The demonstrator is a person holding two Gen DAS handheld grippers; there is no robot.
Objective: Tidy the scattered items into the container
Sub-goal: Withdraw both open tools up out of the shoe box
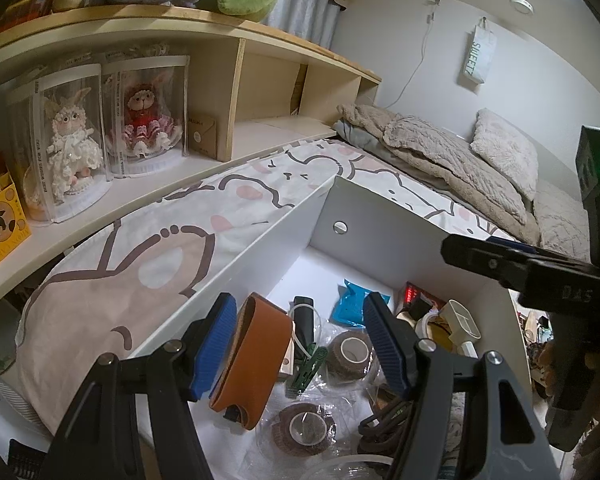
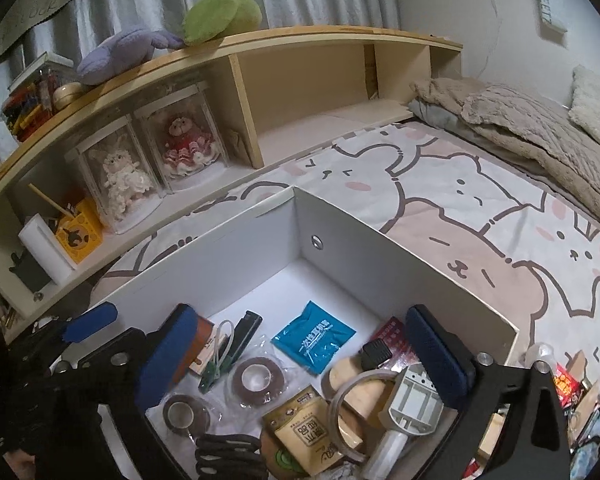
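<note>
Honestly, the worry is the brown leather case (image 1: 252, 356), which hangs between the blue pads of the left gripper (image 1: 300, 344) over the white container (image 1: 260, 236) on the bed. Only the left pad seems to press its side; the right pad stands apart from it, so whether the grip is firm I cannot tell. If it slackens, the case drops onto the tape rolls (image 1: 350, 350) and the green clip (image 1: 308, 364) below (harmless, but it could tip against the wall and lie awkwardly).

The right gripper (image 2: 304, 356) is spread wide and holds nothing, hovering just above the tan snack pouch (image 2: 304, 432) and the grey tape dispenser (image 2: 404, 404) already inside. Both grippers crowd the same end of the box, so a careless swing could knock them together or nudge the thin wall and shift the container on the soft sheet (image 2: 480, 216).
</note>
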